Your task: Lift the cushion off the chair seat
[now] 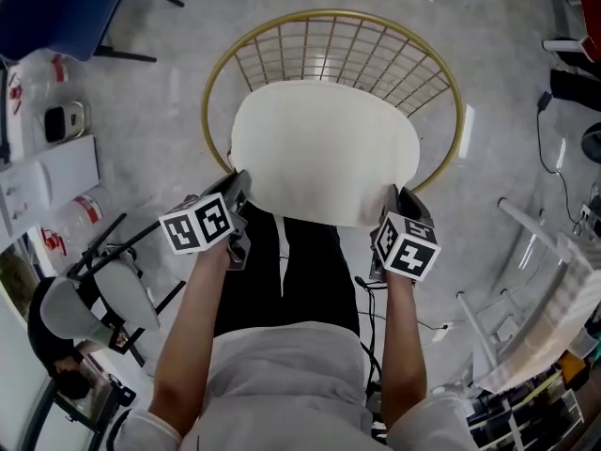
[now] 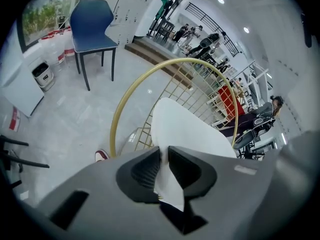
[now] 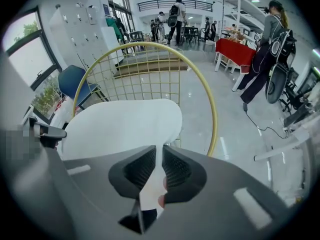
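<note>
White cushion (image 1: 324, 148) spreads over the gold wire chair (image 1: 331, 15). It hides most of the seat and the front of the rim, while the wire back shows beyond it. We hold it by its near edge, at the two corners closest to us.

Our left gripper (image 1: 237, 203) is clenched on the near left corner. In the left gripper view its dark ribbed fingers (image 2: 144, 170) pinch a thin fold of the white cover between them. Our right gripper (image 1: 391, 216) is clenched on the near right corner, and the right gripper view shows its fingers (image 3: 177, 168) pressed on a like fold. Both grippers point steeply down.

In the left gripper view the cushion tilts, its near edge raised above the gold rim. Whether its far edge touches the seat we cannot tell.

Grey floor (image 1: 160, 111) lies under the chair, and a blue chair (image 1: 52, 7) stands well apart at the far left.
</note>
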The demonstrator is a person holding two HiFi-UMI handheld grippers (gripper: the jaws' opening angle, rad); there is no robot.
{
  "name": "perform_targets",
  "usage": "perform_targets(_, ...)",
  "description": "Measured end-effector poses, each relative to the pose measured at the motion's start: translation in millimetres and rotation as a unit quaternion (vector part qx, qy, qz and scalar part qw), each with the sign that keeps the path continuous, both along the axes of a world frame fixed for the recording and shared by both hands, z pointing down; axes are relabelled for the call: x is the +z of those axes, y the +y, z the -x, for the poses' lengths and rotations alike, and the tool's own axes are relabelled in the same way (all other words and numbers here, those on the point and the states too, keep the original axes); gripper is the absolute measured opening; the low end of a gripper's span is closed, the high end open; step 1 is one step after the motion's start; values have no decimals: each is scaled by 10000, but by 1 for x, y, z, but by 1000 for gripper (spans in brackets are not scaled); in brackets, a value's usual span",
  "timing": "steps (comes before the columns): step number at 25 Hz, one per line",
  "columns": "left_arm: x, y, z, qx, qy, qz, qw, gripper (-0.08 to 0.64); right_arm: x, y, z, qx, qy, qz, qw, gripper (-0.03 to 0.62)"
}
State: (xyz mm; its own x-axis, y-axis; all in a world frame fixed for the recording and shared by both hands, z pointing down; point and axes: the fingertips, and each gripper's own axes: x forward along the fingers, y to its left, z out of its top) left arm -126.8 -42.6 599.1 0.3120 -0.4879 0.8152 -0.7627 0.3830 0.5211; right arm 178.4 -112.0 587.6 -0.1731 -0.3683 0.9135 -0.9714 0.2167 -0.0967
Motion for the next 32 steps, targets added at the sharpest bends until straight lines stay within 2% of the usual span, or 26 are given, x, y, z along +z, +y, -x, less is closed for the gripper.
perform_targets(7,-25,16,6,-300,163,-109,9994,57,-28,7,6,-95,-72,-76,9999,49)
perform_targets(26,-89,34,5,-242,176,-442,9986,55,-90,19,10,-261,-277,-287,9989,48)
perform_targets(32,-108,29,5,-371,297,-588,9971,54,-112,15,14,-365,-365,-392,9979,48)
